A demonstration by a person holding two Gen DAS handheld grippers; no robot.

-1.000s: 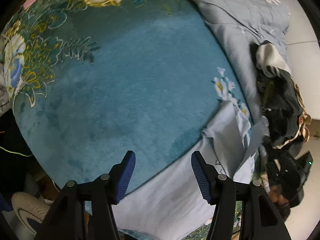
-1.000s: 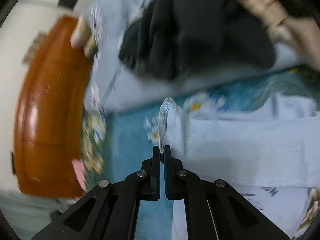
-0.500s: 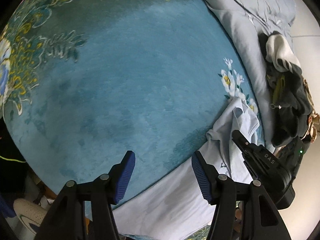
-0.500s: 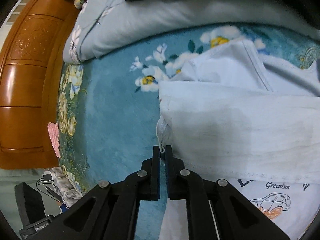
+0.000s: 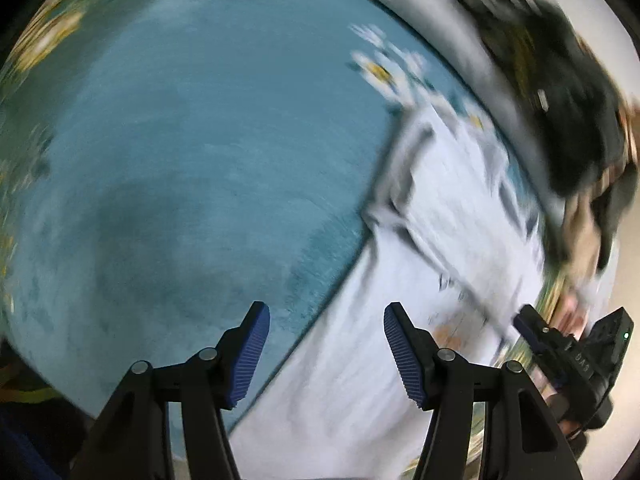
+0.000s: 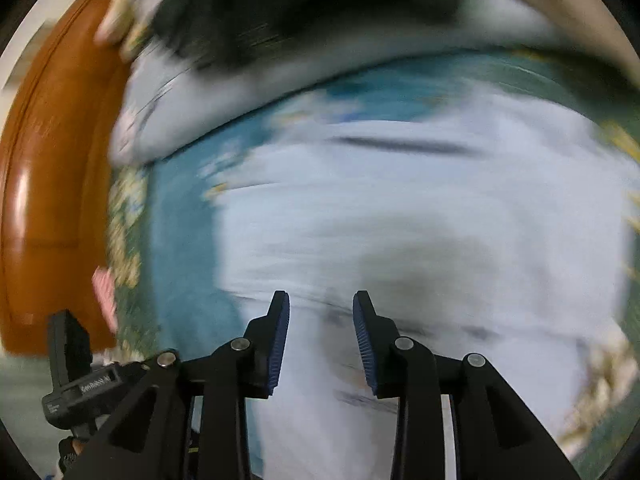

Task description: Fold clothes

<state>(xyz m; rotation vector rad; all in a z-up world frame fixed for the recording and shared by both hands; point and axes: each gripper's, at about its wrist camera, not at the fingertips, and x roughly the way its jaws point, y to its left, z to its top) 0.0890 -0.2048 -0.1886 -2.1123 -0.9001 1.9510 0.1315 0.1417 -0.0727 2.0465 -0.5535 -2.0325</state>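
Right wrist view's blurry, but the right gripper (image 6: pixel 321 336) hangs released right above the white shirt (image 6: pixel 420 216); left gripper (image 5: pixel 326 354) gapes wide over its edge.

Matt white cloth shirt (image 6: pixel 400 208) on plush teal blanket (image 5: pixel 180 140); glossy wooden headboard (image 6: pixel 52 184).
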